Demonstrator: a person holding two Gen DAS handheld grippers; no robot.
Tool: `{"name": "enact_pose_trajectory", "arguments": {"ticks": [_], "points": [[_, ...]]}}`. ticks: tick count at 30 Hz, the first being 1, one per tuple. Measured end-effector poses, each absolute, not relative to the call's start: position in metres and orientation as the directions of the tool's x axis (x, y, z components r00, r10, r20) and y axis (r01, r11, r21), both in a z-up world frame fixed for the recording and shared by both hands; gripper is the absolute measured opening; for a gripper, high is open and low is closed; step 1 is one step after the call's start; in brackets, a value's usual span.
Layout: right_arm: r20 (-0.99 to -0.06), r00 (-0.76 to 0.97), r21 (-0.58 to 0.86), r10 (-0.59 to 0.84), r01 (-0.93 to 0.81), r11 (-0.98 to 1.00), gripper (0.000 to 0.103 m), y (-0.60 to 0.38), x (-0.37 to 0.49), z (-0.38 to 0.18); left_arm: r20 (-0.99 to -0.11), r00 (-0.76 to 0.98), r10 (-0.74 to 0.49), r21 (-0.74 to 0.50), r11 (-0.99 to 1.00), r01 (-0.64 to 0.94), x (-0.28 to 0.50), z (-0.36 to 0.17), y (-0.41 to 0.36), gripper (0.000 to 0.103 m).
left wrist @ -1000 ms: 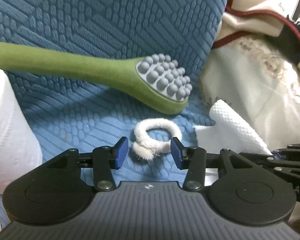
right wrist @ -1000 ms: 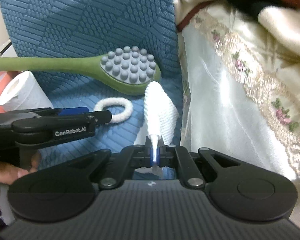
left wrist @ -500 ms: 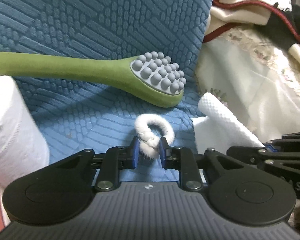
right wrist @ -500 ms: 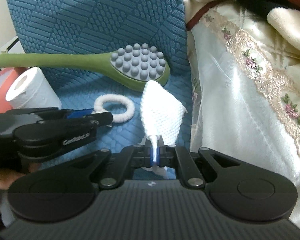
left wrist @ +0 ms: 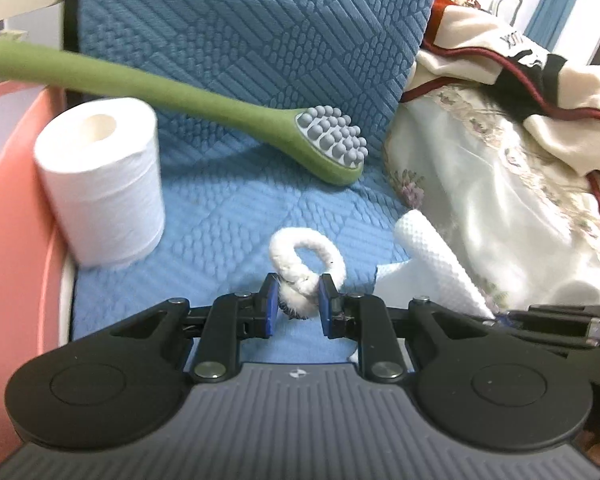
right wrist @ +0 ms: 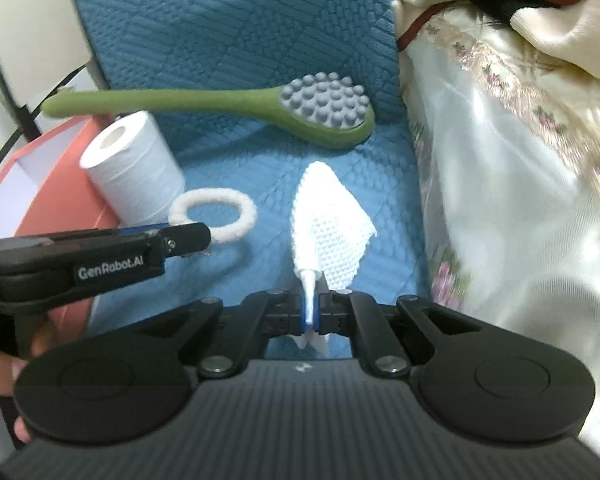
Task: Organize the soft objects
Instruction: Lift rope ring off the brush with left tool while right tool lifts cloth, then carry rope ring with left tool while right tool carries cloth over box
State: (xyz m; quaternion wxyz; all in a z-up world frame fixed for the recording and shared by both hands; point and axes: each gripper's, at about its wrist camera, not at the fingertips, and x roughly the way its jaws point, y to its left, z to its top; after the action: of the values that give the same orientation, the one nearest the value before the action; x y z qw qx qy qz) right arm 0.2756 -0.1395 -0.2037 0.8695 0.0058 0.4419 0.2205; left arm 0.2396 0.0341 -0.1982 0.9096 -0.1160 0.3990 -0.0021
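Open blue quilted cushion [left wrist: 228, 216] lay ahead of my fingers. A toilet paper roll [left wrist: 100, 180] blocked the left, the green massage brush [left wrist: 324, 148] the back, draped satin fabric [left wrist: 500, 208] the right.

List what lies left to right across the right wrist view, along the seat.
Pink box → toilet roll → white hair tie, held by the left gripper → white cloth, pinched by the right gripper → floral fabric.
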Motion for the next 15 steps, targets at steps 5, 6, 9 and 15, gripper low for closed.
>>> {"name": "enact_pose_trajectory", "arguments": {"ticks": [5, 6, 9, 15], "points": [[-0.776, 0.493, 0.213, 0.394, -0.382, 0.899, 0.007, -0.132, 0.242, -0.191, -0.73, 0.677, -0.098, -0.245, 0.961, -0.125, 0.194, -0.187, 0.049, 0.024], [-0.778, 0.491, 0.211, 0.393, -0.386, 0.898, 0.007, -0.13, 0.237, -0.188, -0.73, 0.676, -0.096, -0.252, 0.958, -0.136, 0.187, -0.184, 0.053, 0.024], [-0.783, 0.476, 0.223, 0.4, -0.386, 0.895, 0.007, -0.132, 0.224, -0.18, -0.731, 0.68, -0.055, -0.226, 0.96, -0.166, 0.167, -0.171, 0.066, 0.024], [-0.793, 0.452, 0.242, 0.409, -0.382, 0.892, 0.007, -0.13, 0.208, -0.16, -0.726, 0.686, -0.043, -0.257, 0.943, -0.213, 0.141, -0.14, 0.096, 0.024]]}}
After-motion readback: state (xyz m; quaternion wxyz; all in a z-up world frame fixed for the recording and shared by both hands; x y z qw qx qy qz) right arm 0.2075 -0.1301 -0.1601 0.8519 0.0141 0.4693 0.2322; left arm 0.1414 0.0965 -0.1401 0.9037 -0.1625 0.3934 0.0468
